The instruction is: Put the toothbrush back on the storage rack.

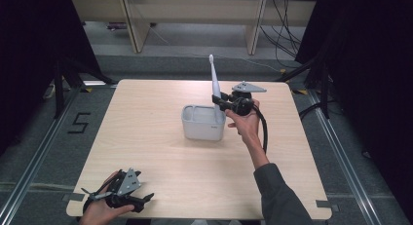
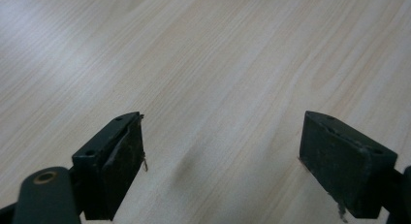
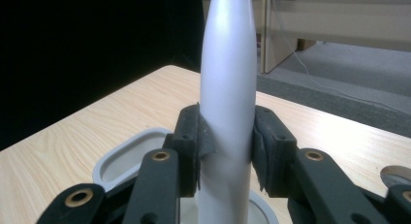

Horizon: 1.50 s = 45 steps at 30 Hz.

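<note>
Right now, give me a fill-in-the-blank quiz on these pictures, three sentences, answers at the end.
1. The right gripper is shut on a white ____.
2. The toothbrush stands ____ over the grey holder.
3. The left gripper, near the table edge, has its jaws ____.

Missing words: toothbrush; upright; open

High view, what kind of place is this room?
Likely a recording lab: black curtains around a pale wooden table, loose black cables on grey floor, and a taped "5".
</note>
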Motion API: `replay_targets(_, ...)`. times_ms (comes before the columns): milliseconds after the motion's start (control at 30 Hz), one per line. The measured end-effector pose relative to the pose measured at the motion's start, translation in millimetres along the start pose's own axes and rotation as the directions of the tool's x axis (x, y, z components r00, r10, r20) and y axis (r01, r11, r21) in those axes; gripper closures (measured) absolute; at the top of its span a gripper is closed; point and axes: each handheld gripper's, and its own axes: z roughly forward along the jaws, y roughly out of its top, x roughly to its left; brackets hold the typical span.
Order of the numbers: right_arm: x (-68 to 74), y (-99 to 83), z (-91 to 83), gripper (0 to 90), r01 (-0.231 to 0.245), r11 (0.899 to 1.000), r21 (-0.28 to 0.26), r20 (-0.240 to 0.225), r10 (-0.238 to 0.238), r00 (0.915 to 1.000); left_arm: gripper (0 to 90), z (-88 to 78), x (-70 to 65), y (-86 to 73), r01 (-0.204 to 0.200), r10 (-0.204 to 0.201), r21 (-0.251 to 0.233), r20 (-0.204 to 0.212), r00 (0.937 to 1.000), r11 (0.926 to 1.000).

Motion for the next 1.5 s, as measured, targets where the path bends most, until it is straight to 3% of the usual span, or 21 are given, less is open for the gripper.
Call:
replay_targets(200,-3.4,-6.6,-3.1,66.3,0.018,1.000,-0.006,0.009,-0.018,0.9998,15.6,0.5,-0.1,-0.4,0.002,-0.002,0.001,-0.003,1.0000,1.0000)
replay_targets(233,-3.1,-7.5,-4.2,66.3,0.003,1.000,0.004,0.004,-0.003,1.0000,15.6,0.5,-0.1,-0.3,0.002,-0.002,0.001,-0.003,1.0000,1.0000)
replay_targets(267,-4.9,-8.0,-4.7,66.4,0.032,0.999,-0.002,0.015,-0.032,0.9994,15.6,0.6,-0.5,-0.4,0.005,-0.005,0.001,-0.002,1.0000,1.0000)
replay_targets(333,-3.9,-9.4,-6.2,66.3,0.008,1.000,0.013,0.007,-0.008,0.9999,15.6,0.8,-0.4,-0.4,0.003,-0.003,0.003,-0.002,1.0000,1.0000)
replay_targets(367,-5.5,-9.8,-6.8,66.4,0.041,0.999,0.005,0.022,-0.041,0.9989,15.6,0.7,-0.3,-0.4,0.002,-0.002,0.004,-0.002,1.0000,1.0000)
replay_targets(400,-4.1,-10.8,-7.6,66.4,0.018,1.000,0.020,0.010,-0.018,0.9998,15.6,0.0,0.1,-0.4,-0.004,0.004,0.015,-0.004,1.0000,0.9999)
replay_targets(500,-5.2,-12.6,-8.7,66.4,0.060,0.998,0.031,0.022,-0.060,0.9979,15.6,0.7,-0.6,-0.4,0.006,-0.006,0.003,-0.002,1.0000,1.0000)
replay_targets(533,-3.4,-13.6,-9.2,66.4,0.042,0.998,0.043,0.022,-0.043,0.9988,15.6,0.6,-0.5,-0.4,0.002,-0.002,0.003,-0.002,1.0000,1.0000)
replay_targets(600,-4.1,-15.4,-8.9,66.4,0.058,0.998,0.040,0.016,-0.058,0.9982,15.6,-0.3,0.4,-0.2,-0.015,0.015,0.014,-0.004,0.9999,0.9998)
replay_targets(667,-5.5,-15.5,-9.9,66.4,0.091,0.995,0.050,0.024,-0.093,0.9954,15.6,0.7,-0.5,-0.4,0.004,-0.004,0.004,-0.002,1.0000,1.0000)
replay_targets(733,-3.3,-17.0,-10.1,66.4,0.061,0.996,0.066,0.028,-0.063,0.9976,15.6,0.0,-0.2,-0.4,0.000,0.000,0.011,-0.002,1.0000,0.9999)
replay_targets(867,-2.4,-18.2,-8.5,66.5,0.081,0.994,0.080,0.028,-0.084,0.9961,15.6,0.6,-0.4,-0.3,0.001,-0.001,0.003,-0.002,1.0000,1.0000)
replay_targets(900,-3.7,-18.4,-7.7,66.5,0.104,0.992,0.071,0.035,-0.107,0.9937,15.6,-0.5,0.5,0.0,-0.016,0.016,0.016,-0.004,0.9999,0.9997)
replay_targets(967,-2.1,-20.0,-7.4,66.6,0.086,0.992,0.088,0.030,-0.089,0.9956,15.6,-0.3,0.2,-0.2,-0.012,0.012,0.013,-0.002,0.9999,0.9998)
replay_targets(1133,-3.2,-19.4,-6.7,66.6,0.100,0.992,0.079,0.021,-0.102,0.9946,15.6,-0.3,0.2,-0.1,-0.012,0.012,0.012,-0.002,0.9999,0.9999)
replay_targets(1233,-1.4,-18.5,-8.2,66.8,0.132,0.986,0.098,0.050,-0.137,0.9892,15.6,-0.2,0.2,-0.4,-0.006,0.006,0.015,-0.005,1.0000,0.9999)
replay_targets(1267,1.3,-19.2,-8.4,66.8,0.108,0.987,0.118,0.047,-0.114,0.9923,15.6,-0.4,0.5,-0.2,-0.016,0.016,0.015,-0.004,0.9999,0.9998)
replay_targets(1367,2.4,-19.9,-7.3,66.8,0.126,0.982,0.138,0.056,-0.135,0.9893,15.6,0.1,0.0,-0.4,-0.005,0.005,0.016,-0.003,1.0000,0.9999)
replay_targets(1433,2.8,-21.4,-4.7,66.9,0.116,0.984,0.134,0.049,-0.124,0.9911,15.6,-0.3,0.1,-0.1,-0.011,0.011,0.012,-0.003,0.9999,0.9999)
replay_targets(1467,1.8,-21.3,-4.5,66.9,0.135,0.981,0.138,0.055,-0.144,0.9881,15.6,-0.3,0.2,-0.2,-0.011,0.011,0.012,-0.002,0.9999,0.9999)
replay_targets(1500,2.9,-22.1,-3.6,67.0,0.122,0.983,0.141,0.049,-0.130,0.9903,15.6,-0.1,0.1,-0.5,-0.004,0.004,0.015,-0.003,1.0000,0.9999)
